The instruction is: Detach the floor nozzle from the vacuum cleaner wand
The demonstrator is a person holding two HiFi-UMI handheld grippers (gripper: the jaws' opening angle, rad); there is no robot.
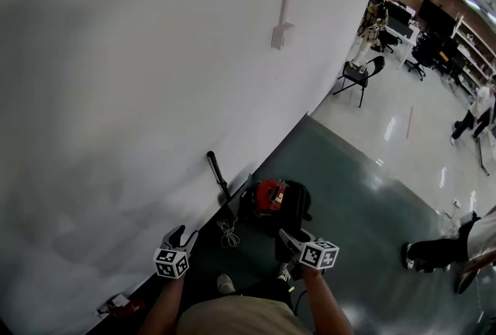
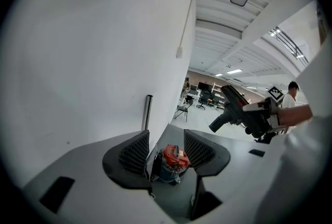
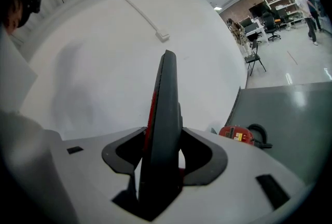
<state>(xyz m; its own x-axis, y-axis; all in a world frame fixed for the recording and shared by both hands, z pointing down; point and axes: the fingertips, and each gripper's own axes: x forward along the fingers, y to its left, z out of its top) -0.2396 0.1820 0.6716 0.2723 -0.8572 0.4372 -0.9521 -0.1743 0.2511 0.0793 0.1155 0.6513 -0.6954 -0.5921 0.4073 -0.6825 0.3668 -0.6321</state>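
Handling is judged easy: the flat black plastic part with a red edge (image 3: 165, 83), taken to be the floor nozzle seen edge-on, looks light, stiff and smooth. Slipping is therefore the risk, and a hold across its thick middle is advised. It is clamped upright by the right gripper (image 3: 164, 135), which presses on both of its faces. The left gripper (image 2: 166, 140) is held released, with nothing between its cross-hatched pads (image 2: 136, 151). The slim dark tubular wand (image 1: 218, 174) is leant on the matt white wall (image 1: 116, 93), at eleven o'clock from the squat red-topped canister vacuum (image 1: 271, 196). That canister is set on the dull green floor (image 1: 349, 194), at twelve o'clock from the person. No joint between wand and held part is seen.
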